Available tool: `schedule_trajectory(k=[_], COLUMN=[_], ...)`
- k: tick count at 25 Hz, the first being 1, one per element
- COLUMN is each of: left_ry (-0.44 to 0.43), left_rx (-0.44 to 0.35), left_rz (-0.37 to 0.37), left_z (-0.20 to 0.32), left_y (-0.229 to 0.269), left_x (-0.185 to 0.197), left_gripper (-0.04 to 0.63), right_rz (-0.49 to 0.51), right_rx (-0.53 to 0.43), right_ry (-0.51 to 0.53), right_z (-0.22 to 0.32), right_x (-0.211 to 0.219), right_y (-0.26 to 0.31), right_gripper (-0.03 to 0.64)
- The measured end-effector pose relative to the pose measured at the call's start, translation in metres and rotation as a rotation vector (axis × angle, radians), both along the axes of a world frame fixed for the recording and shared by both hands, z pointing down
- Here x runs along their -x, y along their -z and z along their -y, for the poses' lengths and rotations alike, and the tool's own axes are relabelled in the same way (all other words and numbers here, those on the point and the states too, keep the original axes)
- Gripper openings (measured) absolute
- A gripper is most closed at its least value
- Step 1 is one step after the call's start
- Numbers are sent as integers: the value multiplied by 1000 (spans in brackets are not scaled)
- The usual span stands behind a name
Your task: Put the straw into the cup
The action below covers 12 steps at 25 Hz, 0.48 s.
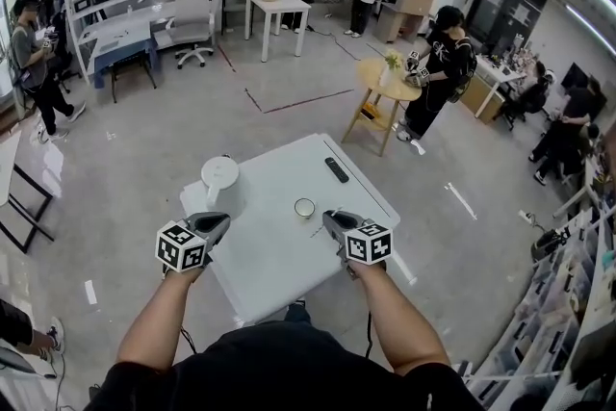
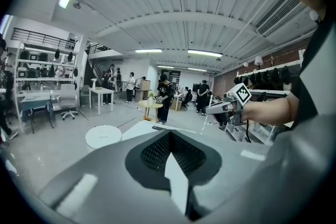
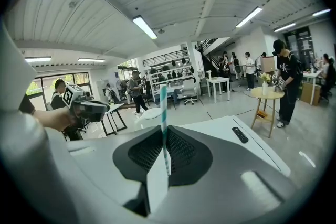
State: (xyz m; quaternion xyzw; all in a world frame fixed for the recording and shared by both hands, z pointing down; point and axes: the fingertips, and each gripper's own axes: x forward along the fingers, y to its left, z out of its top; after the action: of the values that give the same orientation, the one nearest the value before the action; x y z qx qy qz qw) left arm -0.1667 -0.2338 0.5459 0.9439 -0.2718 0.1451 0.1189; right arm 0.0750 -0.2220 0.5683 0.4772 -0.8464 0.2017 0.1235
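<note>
A small round cup stands upright near the middle of the white table. My right gripper hovers just right of the cup, shut on a teal-and-white striped straw. In the right gripper view the straw rises upright from between the jaws. In the left gripper view the same straw hangs below the right gripper. Left of the cup, my left gripper is shut with nothing in it, its pads pressed together. The cup shows in neither gripper view.
A white lidded kettle-like container stands at the table's left, close to the left gripper. A black remote lies toward the far edge. Beyond the table are a round wooden side table, a person next to it, desks and shelves.
</note>
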Motion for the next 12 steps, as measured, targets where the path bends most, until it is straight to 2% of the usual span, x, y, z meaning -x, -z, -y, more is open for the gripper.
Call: schedule_trajectory(k=[12], left_ry=[9], left_rx=[9], left_rz=[8], left_z=[30], left_y=[0], left_x=[-23], left_gripper=[2], right_rz=[15], right_rx=[15], right_ry=[7], right_z=[37], right_x=[-19], right_y=[-6], right_gripper=[52])
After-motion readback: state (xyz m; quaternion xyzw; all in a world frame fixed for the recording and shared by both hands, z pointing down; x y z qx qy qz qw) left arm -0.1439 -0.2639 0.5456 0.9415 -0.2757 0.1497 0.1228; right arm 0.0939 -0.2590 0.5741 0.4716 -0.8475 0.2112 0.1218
